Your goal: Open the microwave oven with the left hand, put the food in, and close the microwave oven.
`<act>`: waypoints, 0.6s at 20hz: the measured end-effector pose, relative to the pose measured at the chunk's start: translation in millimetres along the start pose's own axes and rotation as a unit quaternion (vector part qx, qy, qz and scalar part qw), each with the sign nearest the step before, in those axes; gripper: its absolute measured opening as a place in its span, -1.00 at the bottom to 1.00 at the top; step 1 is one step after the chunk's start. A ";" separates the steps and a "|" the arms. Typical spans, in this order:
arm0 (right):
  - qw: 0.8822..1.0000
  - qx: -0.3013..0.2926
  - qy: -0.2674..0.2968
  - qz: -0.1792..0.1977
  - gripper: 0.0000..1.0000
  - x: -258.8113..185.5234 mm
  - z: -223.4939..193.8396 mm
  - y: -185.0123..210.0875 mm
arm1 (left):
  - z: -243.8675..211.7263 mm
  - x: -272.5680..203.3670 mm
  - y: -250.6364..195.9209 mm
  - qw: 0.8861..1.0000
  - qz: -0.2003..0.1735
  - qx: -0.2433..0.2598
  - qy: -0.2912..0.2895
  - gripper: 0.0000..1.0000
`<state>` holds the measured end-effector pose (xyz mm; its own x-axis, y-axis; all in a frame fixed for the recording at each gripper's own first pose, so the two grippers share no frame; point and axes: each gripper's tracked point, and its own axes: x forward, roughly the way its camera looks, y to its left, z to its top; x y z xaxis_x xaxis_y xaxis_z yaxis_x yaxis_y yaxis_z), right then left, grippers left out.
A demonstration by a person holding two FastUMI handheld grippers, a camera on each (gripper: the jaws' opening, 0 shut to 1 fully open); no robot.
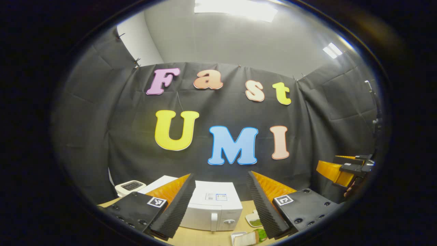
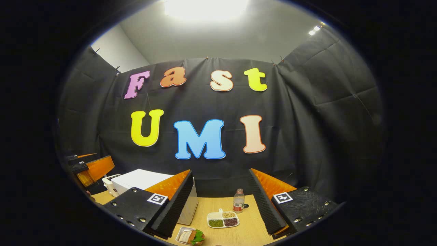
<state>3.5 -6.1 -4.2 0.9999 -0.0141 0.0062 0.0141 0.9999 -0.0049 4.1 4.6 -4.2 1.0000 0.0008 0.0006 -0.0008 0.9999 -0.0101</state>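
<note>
The left gripper (image 1: 221, 201) hangs released, its jaws spread wide and empty, framing the white microwave oven (image 1: 211, 208) that stands shut on the wooden counter (image 1: 205, 237), its door handle (image 1: 214, 221) facing the camera. In the right gripper view, the right gripper (image 2: 221, 201) is likewise open and holds nothing, raised above the counter to the right of the microwave oven. The food, a sandwich in a small white tray (image 2: 190, 236), lies on the counter just in front of the microwave oven's right corner.

By the look of it the task stands at its first step: the door is not yet opened. The next move would call for the left gripper to come down to the handle, close on it and swing the door out.

Counted: one microwave oven, one sandwich tray, one divided dish (image 2: 223, 219) with three fillings, one bottle (image 2: 238, 201), and one small white appliance (image 1: 130, 186) to the left of the microwave oven.
</note>
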 end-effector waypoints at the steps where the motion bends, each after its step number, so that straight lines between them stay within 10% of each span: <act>1: 1.000 0.001 0.001 0.000 0.93 -0.4 -0.7 -0.4 | -1.3 0.2 1.3 1.000 0.000 0.001 0.000 1.00; 12: 0.999 0.005 0.032 -0.003 0.93 1.6 -27.6 2.0 | -83.7 19.5 -8.8 0.997 -0.025 0.001 0.072 1.00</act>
<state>5.3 -4.2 -31.8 0.9981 -0.0194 -0.0583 0.0197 0.9998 0.0050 23.6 -5.0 -87.8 0.9885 -0.0504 -0.1428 0.0493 0.9987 -0.0110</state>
